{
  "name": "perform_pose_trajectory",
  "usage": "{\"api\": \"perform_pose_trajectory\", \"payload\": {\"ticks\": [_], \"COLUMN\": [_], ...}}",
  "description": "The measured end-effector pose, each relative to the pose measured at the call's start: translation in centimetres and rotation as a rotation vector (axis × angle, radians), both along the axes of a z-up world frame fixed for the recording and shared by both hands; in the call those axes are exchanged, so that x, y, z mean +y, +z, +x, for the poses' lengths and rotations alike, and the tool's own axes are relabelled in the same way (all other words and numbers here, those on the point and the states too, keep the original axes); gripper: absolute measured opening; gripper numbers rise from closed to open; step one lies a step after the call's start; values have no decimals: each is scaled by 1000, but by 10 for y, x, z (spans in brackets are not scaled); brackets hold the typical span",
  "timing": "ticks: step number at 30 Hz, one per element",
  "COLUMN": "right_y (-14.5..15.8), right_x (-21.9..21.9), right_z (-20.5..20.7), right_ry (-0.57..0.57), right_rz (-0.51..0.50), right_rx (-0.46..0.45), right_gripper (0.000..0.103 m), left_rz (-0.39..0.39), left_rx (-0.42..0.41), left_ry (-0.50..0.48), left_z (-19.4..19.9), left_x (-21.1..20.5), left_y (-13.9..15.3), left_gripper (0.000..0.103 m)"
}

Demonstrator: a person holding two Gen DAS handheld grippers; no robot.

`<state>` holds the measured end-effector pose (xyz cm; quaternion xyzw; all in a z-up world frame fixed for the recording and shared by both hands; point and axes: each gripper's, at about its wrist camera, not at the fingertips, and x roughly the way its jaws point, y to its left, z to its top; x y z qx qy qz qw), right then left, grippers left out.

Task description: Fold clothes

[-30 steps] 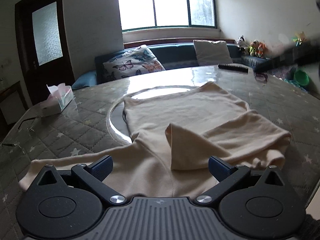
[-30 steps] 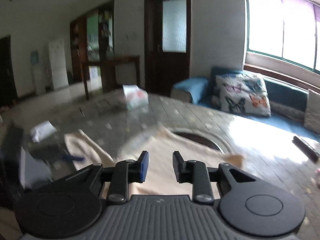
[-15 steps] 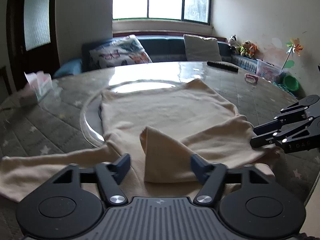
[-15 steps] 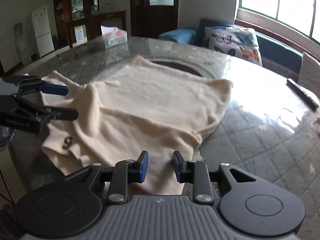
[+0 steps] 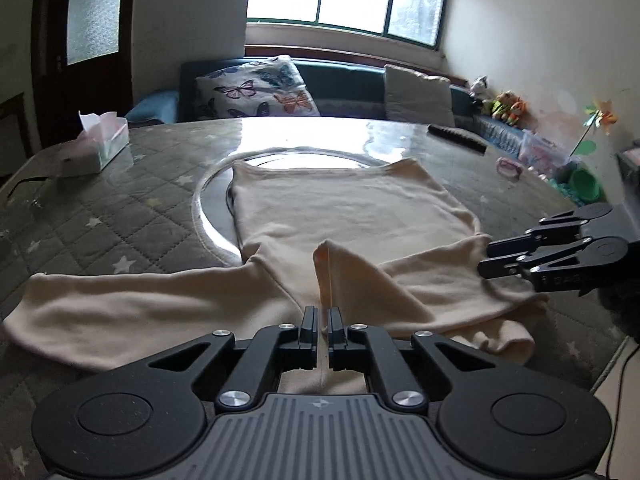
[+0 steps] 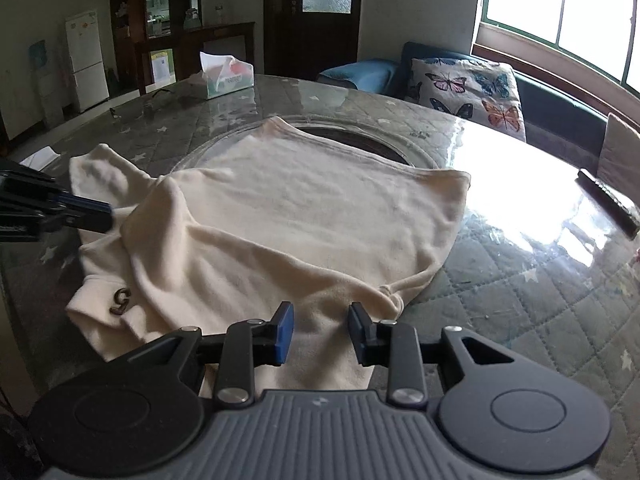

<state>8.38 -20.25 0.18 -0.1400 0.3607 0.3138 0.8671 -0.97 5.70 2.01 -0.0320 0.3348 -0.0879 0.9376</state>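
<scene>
round table (image 5: 132, 216) under a glossy clear cover over grey quilted star-print cloth, with a glass turntable ring (image 5: 208, 216) set in its middle; big enough to take a whole garment laid flat, which looks to be why the work is done here. cream long-sleeved knit top (image 5: 348, 212) spread across it, body over the turntable, hem toward the window; one sleeve (image 5: 120, 304) lies stretched straight out along the near edge, the other sleeve (image 6: 328, 344) is already turned in across the chest, so the fold reads as roughly half begun. a small dark emblem (image 6: 120, 301) shows near the collar in the right wrist view. left gripper (image 5: 322, 326) has its jaws pinched together on a raised ridge of the cream fabric at the neck end, the cloth tented up between the pads, likely gripped there to lift and carry that edge over. right gripper (image 6: 320, 334) sits low over the folded sleeve near the shoulder; its jaws are opening, fabric lies beneath and between them but the pads do not press it, nothing held. pale tissue box (image 5: 102, 142) and black remote (image 5: 456, 138) sit well apart from the garment, clear of the folding area.
</scene>
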Motion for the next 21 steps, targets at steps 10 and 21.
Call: {"api": "perform_pose_trajectory", "payload": {"ticks": [10,21], "right_y": [2,11], "right_x": [18,43], "right_z": [2,1], "right_ry": [30,99], "right_rz": [26,53], "right_rx": [-4,-24], "right_gripper": [35,35], "left_rz": [37,-57], "left_rx": [19,75], "left_ry": [-80,-22], "left_z": [27,13], "left_x": [-22,8], "left_y": [-15,-3], "left_gripper": [31,7]}}
